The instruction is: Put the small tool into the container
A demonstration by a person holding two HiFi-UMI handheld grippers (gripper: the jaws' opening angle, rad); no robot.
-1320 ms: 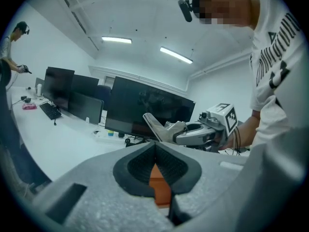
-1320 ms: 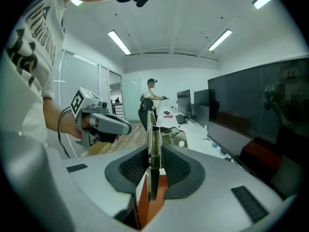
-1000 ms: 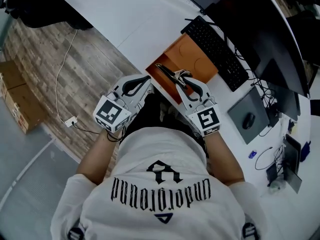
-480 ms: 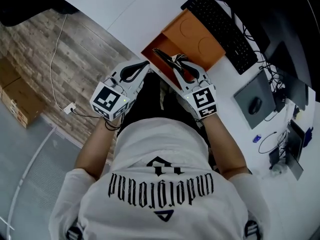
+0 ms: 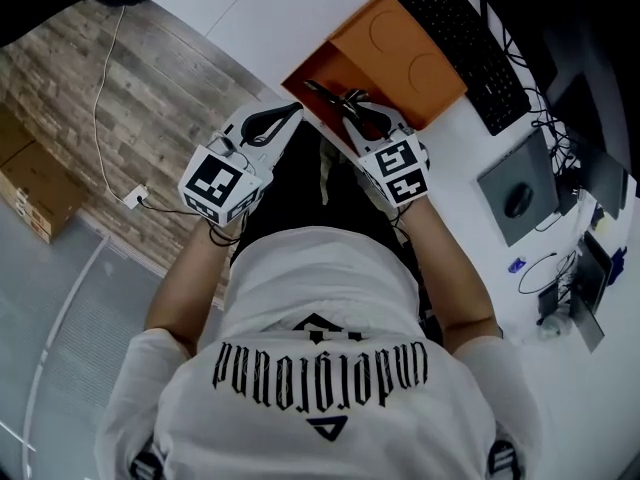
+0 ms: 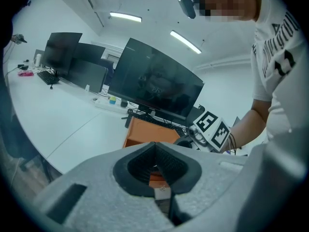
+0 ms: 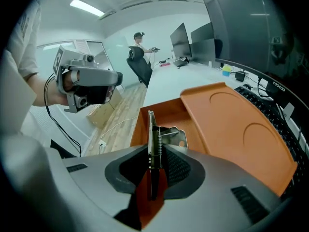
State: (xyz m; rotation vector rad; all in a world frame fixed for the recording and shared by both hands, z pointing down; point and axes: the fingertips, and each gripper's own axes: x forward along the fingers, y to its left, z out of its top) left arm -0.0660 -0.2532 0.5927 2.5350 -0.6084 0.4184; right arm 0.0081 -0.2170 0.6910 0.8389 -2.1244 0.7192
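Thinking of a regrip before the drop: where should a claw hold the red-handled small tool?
Probably the red handles, coming from the person's side, as the right claw grips the small tool now. The handles lie closed and narrow between the pads, which leaves the metal nose pointing forward over the orange container.

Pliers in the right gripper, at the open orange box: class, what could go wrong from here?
1. The right gripper holds the pliers by their red handles only, with the long metal end sticking out. They might swing or slip free.
2. That end could catch the box wall or the open lid while going down.
3. The box seems to sit at the table edge, so a knock might push it off.
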